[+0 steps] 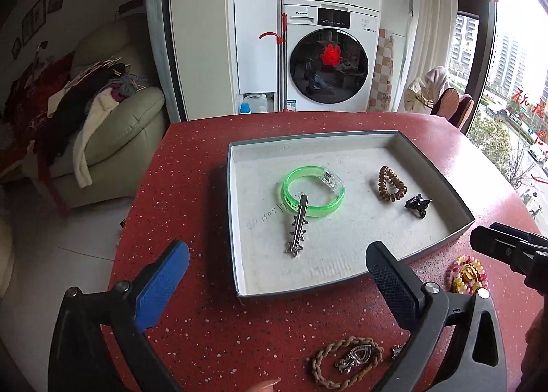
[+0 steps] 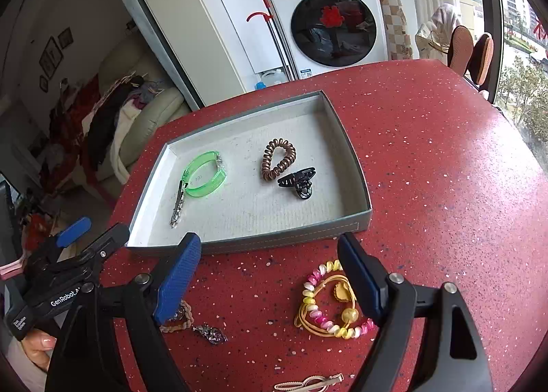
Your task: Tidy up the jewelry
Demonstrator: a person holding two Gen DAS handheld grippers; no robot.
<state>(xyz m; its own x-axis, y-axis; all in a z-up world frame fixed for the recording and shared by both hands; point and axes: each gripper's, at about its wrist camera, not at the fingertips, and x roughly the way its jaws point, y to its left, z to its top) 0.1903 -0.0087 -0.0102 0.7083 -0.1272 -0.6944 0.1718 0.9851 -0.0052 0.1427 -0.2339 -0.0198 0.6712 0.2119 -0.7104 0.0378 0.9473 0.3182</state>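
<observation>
A grey shallow box (image 1: 435,172) (image 2: 356,166) on the red table holds a green bangle (image 1: 313,191) (image 2: 205,174), a silver spiked hair clip (image 1: 297,227) (image 2: 178,203), a brown spiral hair tie (image 1: 391,184) (image 2: 278,159) and a black claw clip (image 1: 417,204) (image 2: 298,183). My left gripper (image 1: 277,275) is open and empty over the box's near edge. My right gripper (image 2: 270,272) is open and empty, just above a pink-yellow spiral tie with yellow bands (image 2: 328,303) (image 1: 467,275).
A braided brown band with a silver pendant (image 1: 346,359) (image 2: 191,323) lies near the table's front. A gold hair clip (image 2: 308,385) lies at the near edge. A washing machine (image 1: 328,59) and a sofa (image 1: 113,124) stand beyond the table.
</observation>
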